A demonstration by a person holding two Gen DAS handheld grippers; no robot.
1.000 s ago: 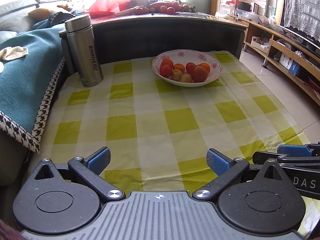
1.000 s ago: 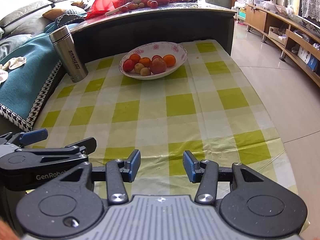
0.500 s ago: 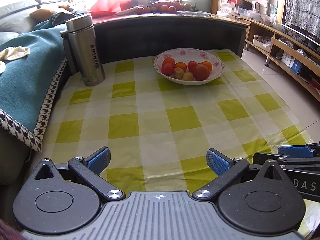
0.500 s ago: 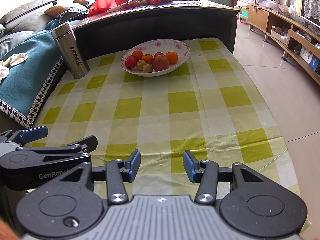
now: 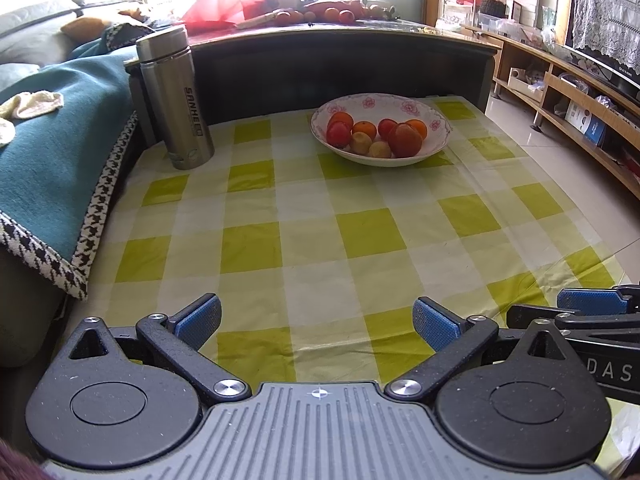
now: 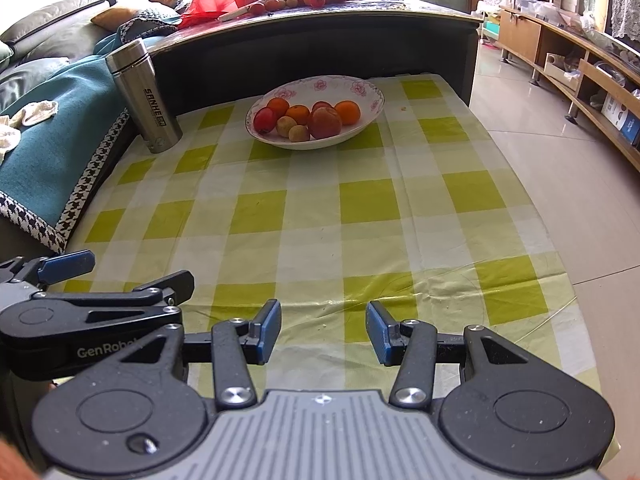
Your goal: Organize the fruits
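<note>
A white flowered bowl [image 5: 434, 142] [image 6: 372, 94] stands at the far end of the green-checked table, holding several red, orange and yellowish fruits [image 5: 404, 140] [image 6: 324, 122]. My left gripper [image 5: 316, 322] hovers over the table's near edge, jaws wide open and empty. My right gripper [image 6: 322, 330] is beside it on the right, also open with nothing between its blue pads [image 6: 268, 330]. Both are far from the bowl. Each gripper shows at the edge of the other's view.
A steel flask [image 5: 176, 98] [image 6: 144, 96] stands at the table's far left corner. A teal blanket [image 5: 52, 128] drapes over a sofa on the left. A dark counter [image 5: 340, 60] with more fruit rises behind the bowl. Tiled floor and wooden shelves [image 6: 580, 64] lie right.
Both grippers have risen and edged forward slightly, so the bowl and flask sit lower and larger in view. Their jaws have stayed open.
</note>
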